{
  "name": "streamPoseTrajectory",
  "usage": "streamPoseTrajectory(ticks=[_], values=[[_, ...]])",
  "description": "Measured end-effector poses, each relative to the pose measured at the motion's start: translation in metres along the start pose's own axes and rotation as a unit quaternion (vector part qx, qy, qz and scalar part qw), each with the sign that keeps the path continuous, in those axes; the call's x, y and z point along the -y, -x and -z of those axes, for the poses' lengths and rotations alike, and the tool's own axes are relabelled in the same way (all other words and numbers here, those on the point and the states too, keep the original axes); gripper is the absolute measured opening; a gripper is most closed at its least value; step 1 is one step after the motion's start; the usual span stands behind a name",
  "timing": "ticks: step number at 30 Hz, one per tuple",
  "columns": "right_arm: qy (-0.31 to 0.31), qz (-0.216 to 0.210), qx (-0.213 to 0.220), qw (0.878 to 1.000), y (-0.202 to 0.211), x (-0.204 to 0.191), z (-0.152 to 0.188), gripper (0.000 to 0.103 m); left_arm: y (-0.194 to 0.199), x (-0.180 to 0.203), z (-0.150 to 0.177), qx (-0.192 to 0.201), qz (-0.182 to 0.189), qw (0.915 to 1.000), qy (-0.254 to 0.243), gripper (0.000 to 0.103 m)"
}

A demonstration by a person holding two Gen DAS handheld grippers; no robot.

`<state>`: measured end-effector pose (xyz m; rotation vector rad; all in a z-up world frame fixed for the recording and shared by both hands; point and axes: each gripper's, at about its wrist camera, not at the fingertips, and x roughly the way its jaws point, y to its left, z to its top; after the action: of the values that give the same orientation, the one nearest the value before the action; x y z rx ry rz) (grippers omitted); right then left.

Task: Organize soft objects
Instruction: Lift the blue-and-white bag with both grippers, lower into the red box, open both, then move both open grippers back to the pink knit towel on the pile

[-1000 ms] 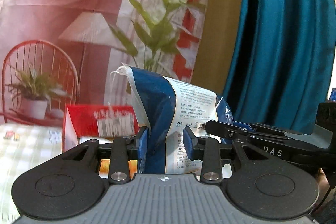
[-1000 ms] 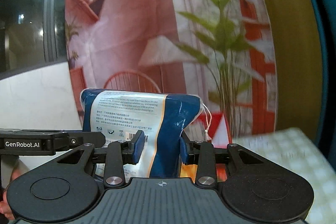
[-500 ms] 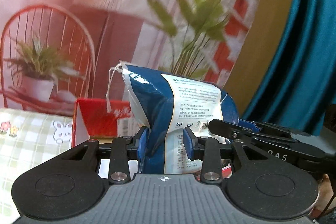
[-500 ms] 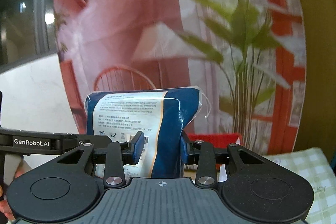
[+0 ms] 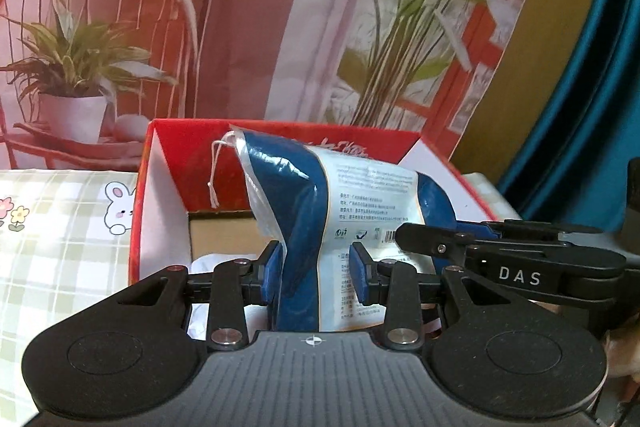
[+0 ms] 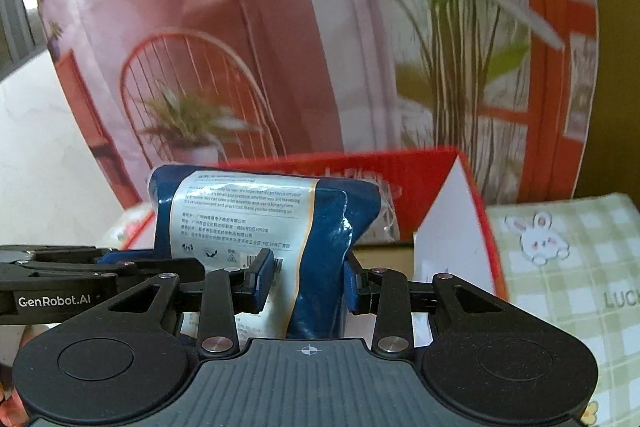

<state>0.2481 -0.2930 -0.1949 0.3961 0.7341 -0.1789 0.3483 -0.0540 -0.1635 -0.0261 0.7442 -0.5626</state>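
Checked tablecloth (image 5: 60, 259) beneath red box (image 5: 168, 163)

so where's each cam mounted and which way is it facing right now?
Left wrist: on the left gripper, looking forward and down along its fingers at the blue-and-white soft pack it grips over the open red box; the right gripper's fingers enter from the right.
Right wrist: on the right gripper, aimed the same way, clamping the pack's other end; the left gripper's arm shows at left.
Shared: pack, box, checked bunny cloth, printed backdrop.
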Motion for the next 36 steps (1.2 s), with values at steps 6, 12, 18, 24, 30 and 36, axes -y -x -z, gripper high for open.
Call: streamPoseTrajectory(ticks=[6, 12, 18, 24, 30, 36], values=[[0.02, 0.044, -0.013, 0.999, -0.007, -0.003, 0.002, 0.052, 0.014, -0.006, -0.003, 0.02, -0.015, 0.9997, 0.004, 0.071], [0.051, 0.055, 0.019, 0.997, 0.013, -0.002, 0.005, 0.061, 0.037, -0.003, -0.006, 0.036, -0.028, 0.999, 0.0, 0.075], [0.067, 0.04, 0.071, 0.994, 0.049, -0.005, 0.017, 0.061, 0.071, 0.012, 0.006, 0.061, -0.041, 0.997, -0.021, 0.081], [0.089, 0.026, 0.115, 0.989, 0.09, -0.017, 0.042, 0.061, 0.113, 0.031, 0.035, 0.089, -0.065, 0.9931, -0.039, 0.081], [0.059, 0.017, 0.142, 0.988, 0.126, -0.019, 0.084, 0.061, 0.147, 0.031, 0.082, 0.111, -0.075, 0.9909, -0.005, 0.081], [0.021, 0.028, 0.13, 0.991, 0.14, -0.015, 0.137, 0.061, 0.154, 0.026, 0.136, 0.085, -0.106, 0.99, 0.037, 0.08]])
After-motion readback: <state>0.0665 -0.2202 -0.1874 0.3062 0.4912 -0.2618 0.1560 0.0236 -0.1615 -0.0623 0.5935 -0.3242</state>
